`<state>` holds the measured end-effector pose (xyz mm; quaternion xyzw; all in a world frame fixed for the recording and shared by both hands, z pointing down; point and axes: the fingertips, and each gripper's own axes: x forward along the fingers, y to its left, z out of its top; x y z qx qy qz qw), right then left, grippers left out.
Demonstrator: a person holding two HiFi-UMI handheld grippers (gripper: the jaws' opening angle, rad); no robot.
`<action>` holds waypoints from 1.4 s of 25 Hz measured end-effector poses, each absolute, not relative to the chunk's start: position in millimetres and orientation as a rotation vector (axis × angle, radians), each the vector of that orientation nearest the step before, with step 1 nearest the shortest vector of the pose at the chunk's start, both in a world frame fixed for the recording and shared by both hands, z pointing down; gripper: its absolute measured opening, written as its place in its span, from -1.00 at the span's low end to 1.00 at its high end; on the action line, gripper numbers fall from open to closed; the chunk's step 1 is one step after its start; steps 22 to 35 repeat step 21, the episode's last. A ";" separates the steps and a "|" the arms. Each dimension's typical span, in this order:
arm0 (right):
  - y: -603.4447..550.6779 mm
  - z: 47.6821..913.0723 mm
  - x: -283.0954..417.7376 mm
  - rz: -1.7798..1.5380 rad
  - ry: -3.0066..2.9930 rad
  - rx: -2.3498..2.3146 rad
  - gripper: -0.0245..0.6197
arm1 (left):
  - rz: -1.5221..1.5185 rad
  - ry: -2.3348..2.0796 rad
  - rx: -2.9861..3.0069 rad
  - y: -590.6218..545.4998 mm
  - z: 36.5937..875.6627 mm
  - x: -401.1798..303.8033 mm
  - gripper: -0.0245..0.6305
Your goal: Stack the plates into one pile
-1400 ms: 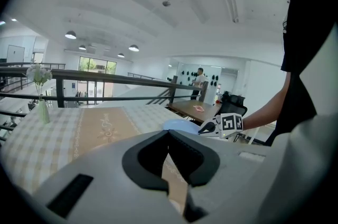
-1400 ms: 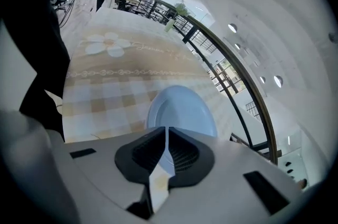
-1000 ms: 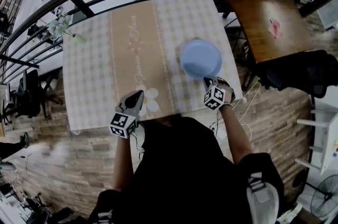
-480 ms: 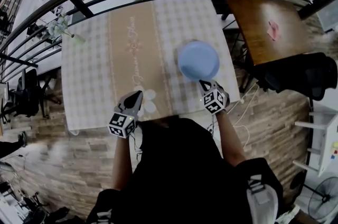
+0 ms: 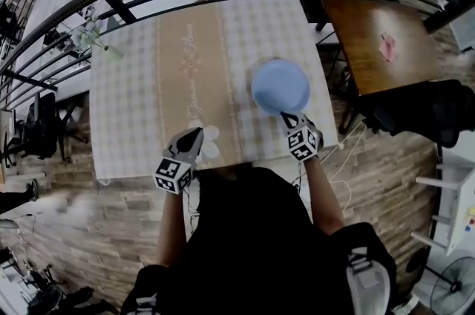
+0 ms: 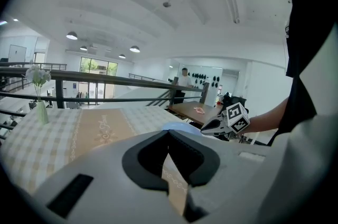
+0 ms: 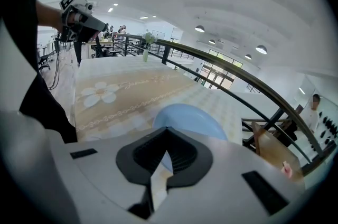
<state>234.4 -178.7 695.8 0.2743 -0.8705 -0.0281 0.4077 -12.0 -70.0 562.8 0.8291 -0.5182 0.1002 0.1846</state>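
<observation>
In the head view, the one blue plate (image 5: pixel 280 85) I can find sits by the counter (image 5: pixel 126 98) right edge, nearer its near right corner. Nothing else that looks like a plate lies on the cloth, so I judge the pile is made; I cannot tell how many plates are in it. My right claw (image 5: pixel 286 116) has its tip at the plate's near rim, and my left claw (image 5: pixel 195 133) hangs over the near edge, well apart from the plate.

In the left gripper view, my left claw (image 6: pixel 168 132) is clenched on nothing, with bare cloth beyond it and the plate off to the right.

In the right gripper view, my right claw (image 7: pixel 168 129) is also clenched and empty as far as I can see. The plate (image 7: pixel 190 117) lies just past its tip and looks level. If anything is left to do, I think it is only pulling both claws clear.
</observation>
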 end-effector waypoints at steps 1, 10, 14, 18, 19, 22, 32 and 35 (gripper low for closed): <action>-178.7 696.3 234.8 -0.070 -2.198 0.689 -0.93 | 0.284 -1.464 2.333 -68.7 564.4 -12.2 -0.92; -178.6 701.2 236.9 -0.069 -2.206 0.673 -0.93 | 0.286 -1.473 2.318 -67.0 567.1 -9.6 -0.92; -178.4 697.4 239.6 -0.068 -2.213 0.679 -0.93 | 0.290 -1.471 2.325 -70.0 565.6 -5.5 -0.92; -178.1 696.9 243.9 -0.064 -2.216 0.682 -0.93 | 0.293 -1.459 2.332 -74.6 562.7 0.8 -0.92; -178.1 697.9 245.0 -0.062 -2.215 0.683 -0.93 | 0.292 -1.457 2.332 -75.7 562.3 2.1 -0.92; -178.0 700.3 247.2 -0.055 -2.214 0.684 -0.93 | 0.291 -1.451 2.332 -77.5 562.9 4.2 -0.92; -178.0 700.3 247.2 -0.055 -2.214 0.684 -0.93 | 0.291 -1.451 2.332 -77.5 562.9 4.2 -0.92; -178.0 700.3 247.2 -0.055 -2.214 0.684 -0.93 | 0.291 -1.451 2.332 -77.5 562.9 4.2 -0.92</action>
